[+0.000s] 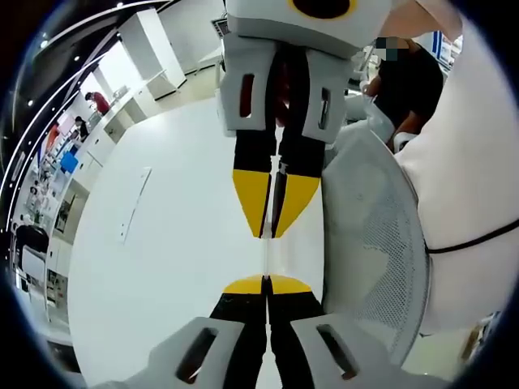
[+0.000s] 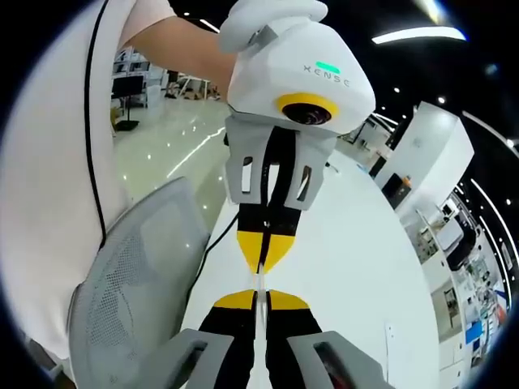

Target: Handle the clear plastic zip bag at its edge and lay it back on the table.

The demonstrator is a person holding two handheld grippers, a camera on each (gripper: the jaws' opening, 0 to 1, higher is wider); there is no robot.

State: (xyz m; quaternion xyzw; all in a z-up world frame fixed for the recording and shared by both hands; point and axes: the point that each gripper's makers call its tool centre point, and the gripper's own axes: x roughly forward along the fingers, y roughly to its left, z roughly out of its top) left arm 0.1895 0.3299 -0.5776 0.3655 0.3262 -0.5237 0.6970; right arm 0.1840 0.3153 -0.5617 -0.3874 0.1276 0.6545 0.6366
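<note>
The two grippers face each other tip to tip above the white table (image 1: 162, 267). In the left gripper view my left gripper (image 1: 266, 281) rises from the bottom, its yellow-tipped jaws pressed together. The right gripper (image 1: 272, 231) comes down from the top, also shut. A thin, edge-on strip of the clear zip bag (image 1: 266, 255) runs between the two pairs of tips and is pinched by both. In the right gripper view my right gripper (image 2: 261, 296) is at the bottom and the left gripper (image 2: 261, 266) is above it. The bag (image 2: 259, 280) shows there as a pale sliver between them.
A grey mesh chair back (image 1: 377, 243) (image 2: 138, 275) stands beside the table. A person in a white shirt (image 1: 470, 162) (image 2: 57, 146) is right behind it. A slim white strip (image 1: 134, 203) lies flat on the table. Desks and people are far off.
</note>
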